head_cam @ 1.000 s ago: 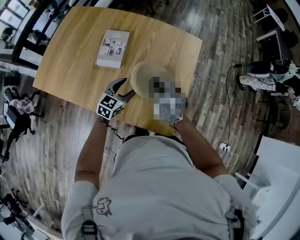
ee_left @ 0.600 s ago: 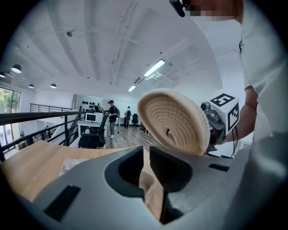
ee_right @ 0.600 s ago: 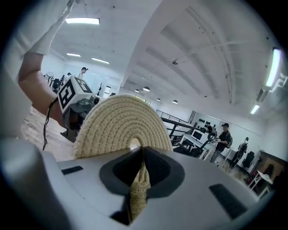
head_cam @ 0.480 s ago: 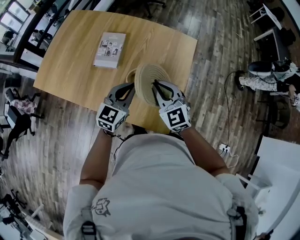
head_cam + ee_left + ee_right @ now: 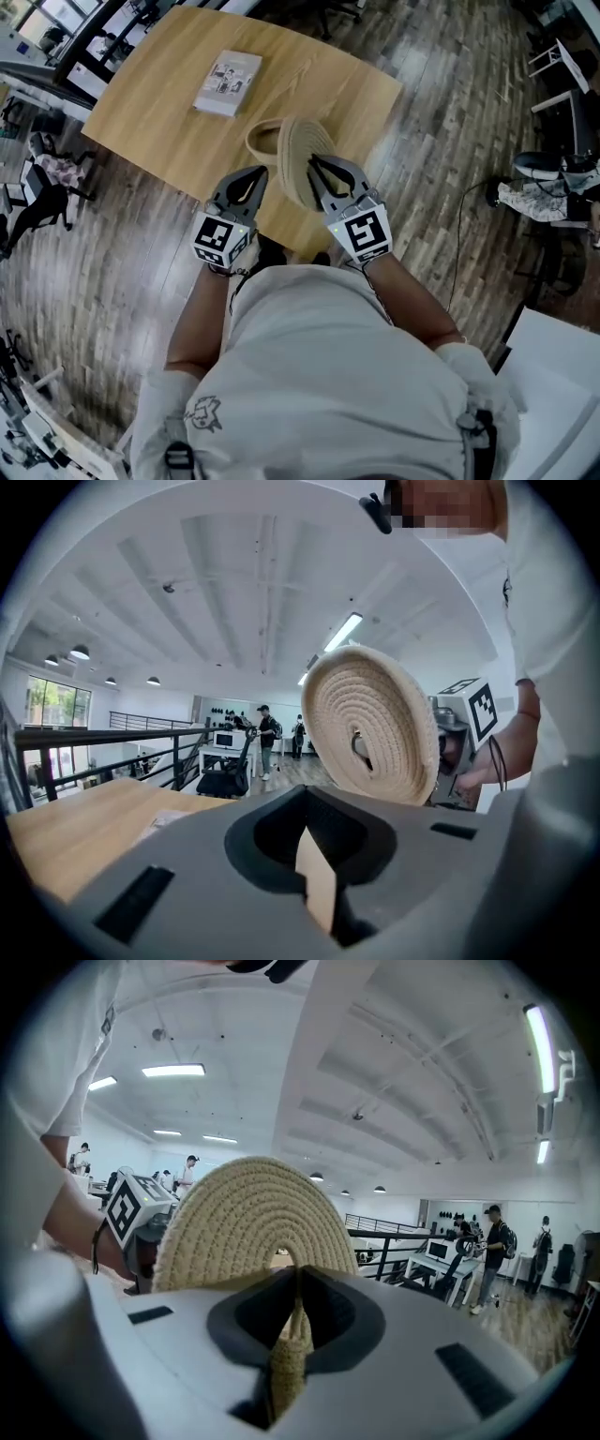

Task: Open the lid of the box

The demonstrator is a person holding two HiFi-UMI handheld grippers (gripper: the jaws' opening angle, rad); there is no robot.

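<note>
A round woven rope box [image 5: 256,141] sits on the wooden table [image 5: 150,112] near its front edge. Its coiled lid [image 5: 298,164] stands on edge above the box, off the opening. My right gripper [image 5: 315,165] is shut on the lid's rim; in the right gripper view the rope edge [image 5: 286,1354] is pinched between the jaws of the right gripper [image 5: 292,1321]. My left gripper [image 5: 262,173] hangs just left of the lid, shut with nothing in it. In the left gripper view the lid [image 5: 370,724] faces me beyond the closed left gripper [image 5: 314,855].
A thin book [image 5: 228,82] lies on the table behind and left of the box. The table's front edge runs just below both grippers, with dark plank floor [image 5: 450,112] around. Chairs and desks stand far off to the right.
The lid has come off the box and been tipped upright by the right gripper. The left gripper has shut and drawn a little away from the box.
</note>
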